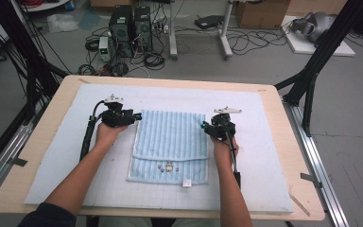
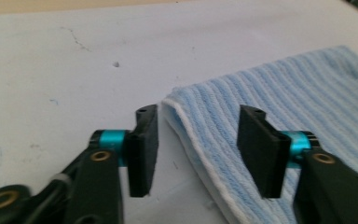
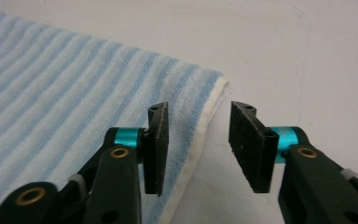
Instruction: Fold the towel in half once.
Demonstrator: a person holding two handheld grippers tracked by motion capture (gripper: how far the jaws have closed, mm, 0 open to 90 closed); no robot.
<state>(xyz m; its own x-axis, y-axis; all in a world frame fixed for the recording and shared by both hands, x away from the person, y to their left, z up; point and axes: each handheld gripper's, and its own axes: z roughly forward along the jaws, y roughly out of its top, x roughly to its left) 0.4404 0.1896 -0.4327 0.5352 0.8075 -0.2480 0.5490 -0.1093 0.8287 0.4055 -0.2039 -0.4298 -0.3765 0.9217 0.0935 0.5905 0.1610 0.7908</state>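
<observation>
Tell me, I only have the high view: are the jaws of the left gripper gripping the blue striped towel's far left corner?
Observer: No. The left gripper stands open, its jaws straddling the white-edged fold of the blue striped towel without pressing it.
Operator: And the right one?
Observer: The right gripper is open too; the towel's white hem lies between its jaws, neither pad pinching it.
Operator: Is that far right corner flat?
Observer: It lies folded double on the white mat, with the edge slightly rounded.
</observation>
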